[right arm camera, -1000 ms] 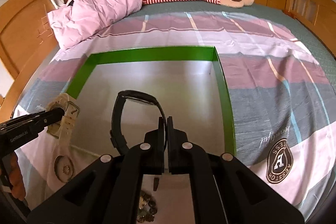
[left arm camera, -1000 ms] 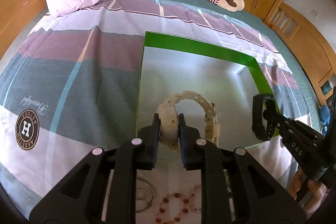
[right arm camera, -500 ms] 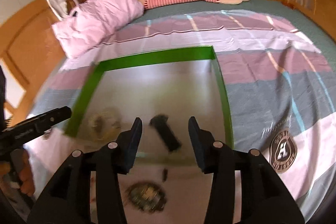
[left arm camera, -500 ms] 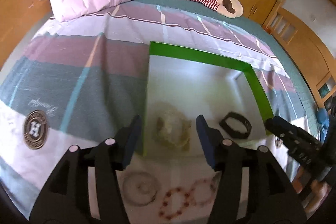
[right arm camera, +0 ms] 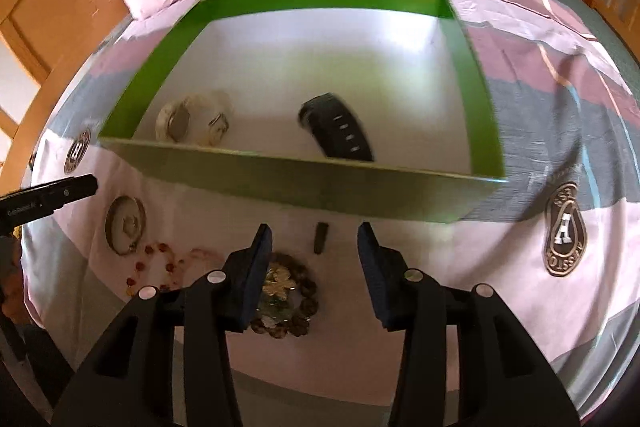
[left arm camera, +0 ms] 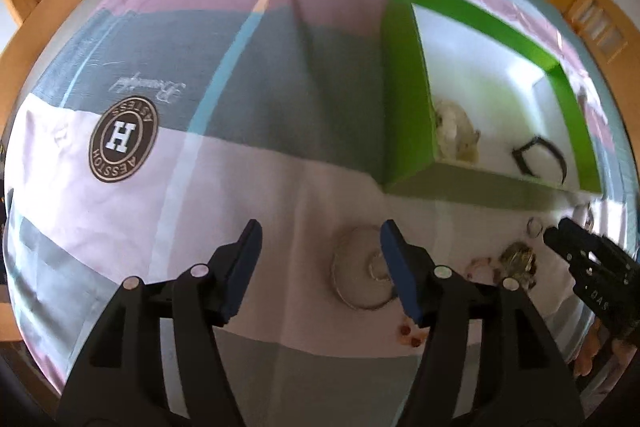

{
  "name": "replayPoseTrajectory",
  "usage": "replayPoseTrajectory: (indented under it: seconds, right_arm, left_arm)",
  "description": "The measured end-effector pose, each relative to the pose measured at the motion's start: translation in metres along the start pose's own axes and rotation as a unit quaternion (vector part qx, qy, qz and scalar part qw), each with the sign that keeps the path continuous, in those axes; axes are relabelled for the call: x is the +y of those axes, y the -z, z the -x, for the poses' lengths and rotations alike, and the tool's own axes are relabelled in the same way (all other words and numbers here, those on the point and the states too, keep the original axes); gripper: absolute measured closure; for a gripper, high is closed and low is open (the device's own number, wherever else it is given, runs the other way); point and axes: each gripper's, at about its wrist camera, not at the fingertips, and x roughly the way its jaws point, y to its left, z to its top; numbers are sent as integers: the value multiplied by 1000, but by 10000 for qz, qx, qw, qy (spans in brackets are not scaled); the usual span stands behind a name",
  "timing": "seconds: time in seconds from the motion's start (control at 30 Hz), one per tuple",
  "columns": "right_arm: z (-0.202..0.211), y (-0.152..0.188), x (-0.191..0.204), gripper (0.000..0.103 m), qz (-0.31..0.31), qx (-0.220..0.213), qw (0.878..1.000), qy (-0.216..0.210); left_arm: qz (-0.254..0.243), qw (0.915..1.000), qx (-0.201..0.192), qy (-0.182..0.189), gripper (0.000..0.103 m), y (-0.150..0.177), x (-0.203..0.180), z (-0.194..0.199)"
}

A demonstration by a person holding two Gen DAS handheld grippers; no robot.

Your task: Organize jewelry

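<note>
With both the left gripper (left arm camera: 320,251) and right gripper (right arm camera: 315,247) spread wide and empty, the beaded bracelet (right arm camera: 154,265) (light, floppy, likely slippery) is probably best pinched across one strand of beads.

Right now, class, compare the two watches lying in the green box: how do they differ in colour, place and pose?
The cream watch is pale, the black watch dark. The cream watch lies near the left wall of the green box, the black watch nearer the middle. The cream watch's strap curls into a loop showing its face; the black watch's strap stretches out, holes showing. Both rest loose on the white floor by the near wall, gripped by neither gripper.
</note>
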Motion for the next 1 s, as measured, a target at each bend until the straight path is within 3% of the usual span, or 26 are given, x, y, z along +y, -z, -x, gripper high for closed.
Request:
replayPoseTrajectory:
  seconds: [0.13,0.23,0.3,0.4,0.57,0.77,1.0]
  right_arm:
    - [-2,5,11,58,224,174,9995,-153]
    - [-6,10,15,58,448,283,9985,158]
    - [-9,12,11,58,393,329,9981,337]
    - [-8,11,3,58,203,354,9990,202]
    - [-8,8,-10,58,-14,355,9983,461]
    - [-1,4,-30,58,-453,272,9977,414]
    - [-5,6,-24,58,-33,515,9981,346]
  left_arm:
    - [-365,9992,176,-48,30,4,-16,-9]
    - [-446,9986,264,-142,29,5,-19,-14]
    - [-450,9983,318,-213,27,6,-19,-18]
    - [-442,9980,360,-255,26,6,-18,-21]
    - [-450,9976,418,-316,25,7,-19,-25]
    - [-447,9973,467,-337,24,5,-19,-29]
    - [-447,9971,499,-374,23,5,-21,-33]
